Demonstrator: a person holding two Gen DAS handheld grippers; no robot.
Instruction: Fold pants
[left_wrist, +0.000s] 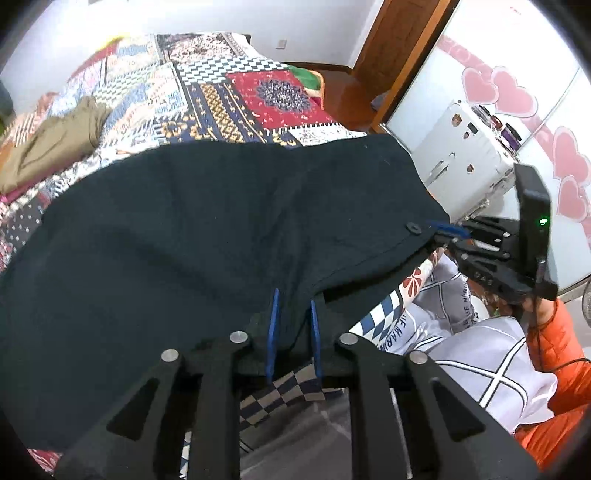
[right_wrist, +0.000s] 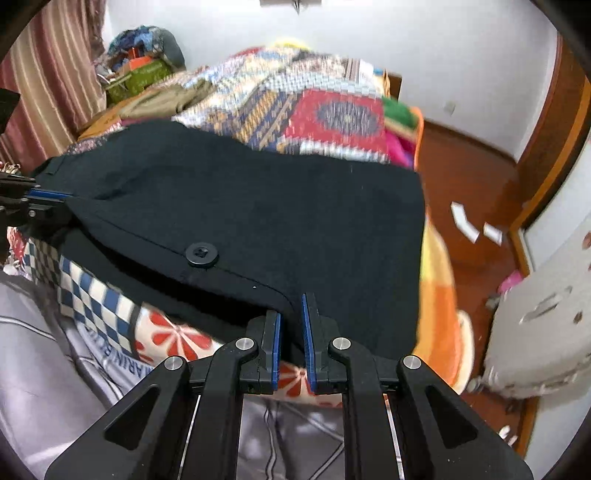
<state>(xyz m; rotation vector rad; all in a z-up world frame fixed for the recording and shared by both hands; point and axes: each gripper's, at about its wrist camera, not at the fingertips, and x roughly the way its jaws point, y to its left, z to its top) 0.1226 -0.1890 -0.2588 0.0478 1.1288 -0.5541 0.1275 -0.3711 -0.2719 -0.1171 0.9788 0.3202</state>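
Dark navy pants (left_wrist: 207, 221) lie spread over the near end of a patchwork-quilted bed (left_wrist: 229, 96), waistband toward me, with a black button (left_wrist: 413, 228) on it. My left gripper (left_wrist: 294, 295) is shut on the waistband edge at the near middle. My right gripper (left_wrist: 448, 230) shows at the right in the left wrist view, shut on the waistband corner. In the right wrist view the pants (right_wrist: 258, 206) fill the centre, the button (right_wrist: 201, 254) sits near my right gripper (right_wrist: 291, 310), which pinches the hem. The left gripper (right_wrist: 55, 195) holds the far-left corner.
Olive-brown clothing (left_wrist: 51, 144) lies on the bed at far left. A white suitcase (left_wrist: 465, 147) stands right of the bed by a wardrobe with pink hearts (left_wrist: 517, 96). Wooden floor (right_wrist: 472, 206) with paper scraps lies right. My legs in grey-white trousers (left_wrist: 480, 354) are below.
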